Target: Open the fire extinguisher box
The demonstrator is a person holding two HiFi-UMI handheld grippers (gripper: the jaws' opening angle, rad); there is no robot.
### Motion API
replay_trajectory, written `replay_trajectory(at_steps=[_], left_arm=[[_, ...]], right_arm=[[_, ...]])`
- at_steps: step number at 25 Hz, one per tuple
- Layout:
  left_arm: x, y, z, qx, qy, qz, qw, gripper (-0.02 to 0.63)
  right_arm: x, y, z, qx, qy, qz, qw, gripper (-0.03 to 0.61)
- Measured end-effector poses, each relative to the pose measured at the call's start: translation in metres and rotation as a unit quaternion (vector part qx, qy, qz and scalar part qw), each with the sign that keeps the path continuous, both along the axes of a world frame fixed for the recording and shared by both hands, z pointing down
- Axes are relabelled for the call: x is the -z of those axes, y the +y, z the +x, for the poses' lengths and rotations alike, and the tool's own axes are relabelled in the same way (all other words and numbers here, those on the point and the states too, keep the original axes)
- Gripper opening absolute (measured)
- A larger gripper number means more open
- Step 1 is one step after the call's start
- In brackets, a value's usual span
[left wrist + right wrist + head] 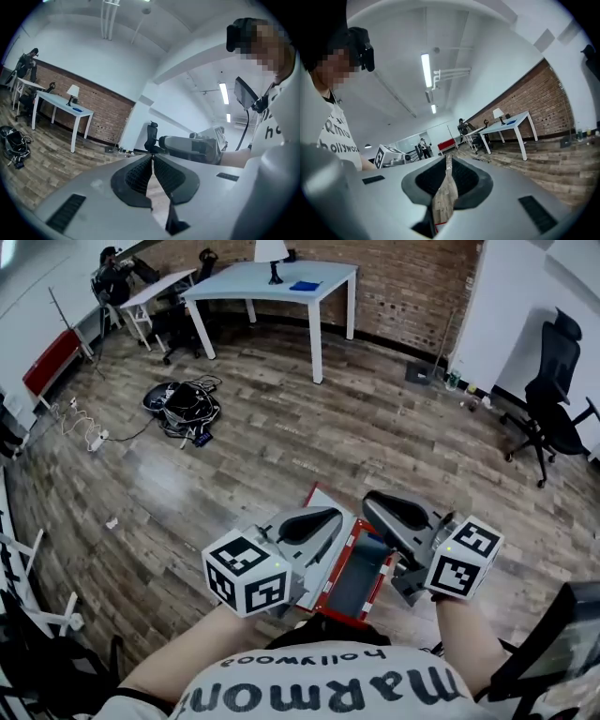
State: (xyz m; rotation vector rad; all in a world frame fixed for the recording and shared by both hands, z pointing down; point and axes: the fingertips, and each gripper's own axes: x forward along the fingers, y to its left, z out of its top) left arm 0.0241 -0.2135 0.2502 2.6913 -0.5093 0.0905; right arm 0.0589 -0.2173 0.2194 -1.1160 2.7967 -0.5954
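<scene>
The fire extinguisher box (356, 582), red-framed with a dark panel and a white edge, lies on the wood floor close to my body. Both grippers hover above it and hide much of it, so I cannot tell how its door stands. My left gripper (337, 515) is over the box's left side, jaws together with nothing between them; its tips (153, 156) meet in the left gripper view. My right gripper (368, 499) is over the box's right side. Its jaws (448, 158) also meet at the tips and hold nothing. Both point about level across the room.
A white table (272, 282) stands against the brick wall at the back. Bags and cables (187, 404) lie on the floor at left, near a power strip (94, 439). A black office chair (553, 399) is at right. A person (112, 277) sits far back left.
</scene>
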Motion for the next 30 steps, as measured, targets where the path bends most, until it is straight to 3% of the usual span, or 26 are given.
replay_trajectory(at_steps=[4,9,17,23,30], left_arm=[[-0.002,0.006,-0.013,-0.003,-0.003,0.02,0.9998,0.02],[-0.006,0.006,-0.031,0.016,0.027,-0.008,0.9995,0.02],[-0.014,-0.005,-0.065,0.092,0.014,-0.015,0.9956,0.02],[-0.013,0.006,-0.052,0.059,0.007,0.001,0.9983,0.02],[-0.021,0.01,-0.049,0.055,0.001,-0.006,0.9985,0.02]], right_arm=[[-0.005,0.016,-0.01,0.011,0.011,0.007,1.0,0.043],[-0.021,0.026,0.002,-0.014,0.027,-0.008,1.0,0.038],[-0.048,0.028,0.037,-0.072,0.105,-0.021,0.992,0.032],[-0.046,0.03,0.049,-0.101,0.088,-0.026,0.991,0.011],[-0.051,0.033,0.057,-0.111,0.102,-0.031,0.988,0.011]])
